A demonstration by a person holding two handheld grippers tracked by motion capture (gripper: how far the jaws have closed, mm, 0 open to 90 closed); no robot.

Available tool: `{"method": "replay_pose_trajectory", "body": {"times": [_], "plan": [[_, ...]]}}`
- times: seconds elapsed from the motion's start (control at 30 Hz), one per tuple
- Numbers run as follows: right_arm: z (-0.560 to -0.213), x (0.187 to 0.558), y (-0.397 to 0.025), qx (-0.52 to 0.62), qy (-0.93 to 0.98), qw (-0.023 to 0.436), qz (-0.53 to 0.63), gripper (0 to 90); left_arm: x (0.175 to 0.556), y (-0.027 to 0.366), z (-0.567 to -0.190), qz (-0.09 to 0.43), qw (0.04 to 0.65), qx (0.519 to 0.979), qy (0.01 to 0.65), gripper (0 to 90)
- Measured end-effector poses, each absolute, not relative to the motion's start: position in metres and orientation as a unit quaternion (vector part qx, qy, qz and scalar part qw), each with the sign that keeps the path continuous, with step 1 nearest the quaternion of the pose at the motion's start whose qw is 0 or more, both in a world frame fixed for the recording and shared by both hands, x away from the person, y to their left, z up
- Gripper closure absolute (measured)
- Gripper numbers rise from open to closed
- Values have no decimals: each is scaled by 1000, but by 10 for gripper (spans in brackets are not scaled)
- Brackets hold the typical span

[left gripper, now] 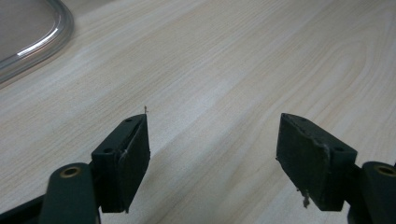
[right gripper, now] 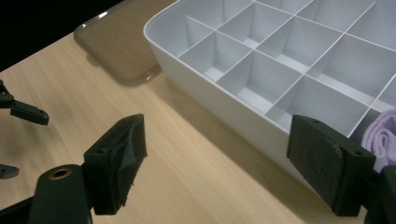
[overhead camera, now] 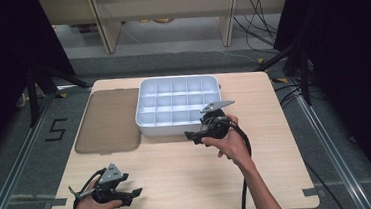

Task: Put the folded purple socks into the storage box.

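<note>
A white box divided into several compartments sits at the table's far middle. Beside it on the left lies a flat brownish see-through lid. My right gripper hovers at the box's front edge, pointing left, open and holding nothing. In the right gripper view the open gripper frames the box wall, and a pale purple soft item lies in a near compartment. My left gripper rests low at the front left of the table, open. Between its fingers there is bare wood.
The wooden table is bare between the two grippers. The lid's rounded corner shows in the left gripper view. Cables and wooden furniture legs lie on the floor beyond the table. Dark stands flank both sides.
</note>
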State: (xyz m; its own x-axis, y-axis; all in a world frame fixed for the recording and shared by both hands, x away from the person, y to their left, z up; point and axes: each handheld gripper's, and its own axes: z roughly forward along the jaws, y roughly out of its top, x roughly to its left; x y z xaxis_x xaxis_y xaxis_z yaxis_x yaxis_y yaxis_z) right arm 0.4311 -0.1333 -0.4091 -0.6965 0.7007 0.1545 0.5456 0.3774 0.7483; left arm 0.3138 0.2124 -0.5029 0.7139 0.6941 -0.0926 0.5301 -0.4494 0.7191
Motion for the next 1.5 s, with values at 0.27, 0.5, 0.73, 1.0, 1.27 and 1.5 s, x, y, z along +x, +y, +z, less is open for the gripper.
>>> {"method": "replay_pose_trajectory", "body": {"times": [0.27, 0.5, 0.73, 1.0, 1.27, 1.5], "plan": [[-418, 425, -129, 369, 826, 98, 415, 206, 313, 212, -503, 108, 384, 844, 359, 253], [-420, 418, -124, 359, 831, 86, 415, 202, 314, 212, -503, 109, 385, 843, 359, 253], [-420, 410, -119, 351, 833, 80, 421, 188, 314, 212, -503, 109, 385, 844, 357, 252], [-424, 403, -118, 348, 835, 79, 419, 185, 313, 212, -502, 109, 380, 848, 353, 252], [-430, 394, -117, 338, 839, 83, 419, 185, 314, 211, -502, 114, 376, 848, 356, 251], [-434, 387, -117, 344, 840, 92, 409, 188, 313, 211, -502, 108, 381, 849, 351, 250]]}}
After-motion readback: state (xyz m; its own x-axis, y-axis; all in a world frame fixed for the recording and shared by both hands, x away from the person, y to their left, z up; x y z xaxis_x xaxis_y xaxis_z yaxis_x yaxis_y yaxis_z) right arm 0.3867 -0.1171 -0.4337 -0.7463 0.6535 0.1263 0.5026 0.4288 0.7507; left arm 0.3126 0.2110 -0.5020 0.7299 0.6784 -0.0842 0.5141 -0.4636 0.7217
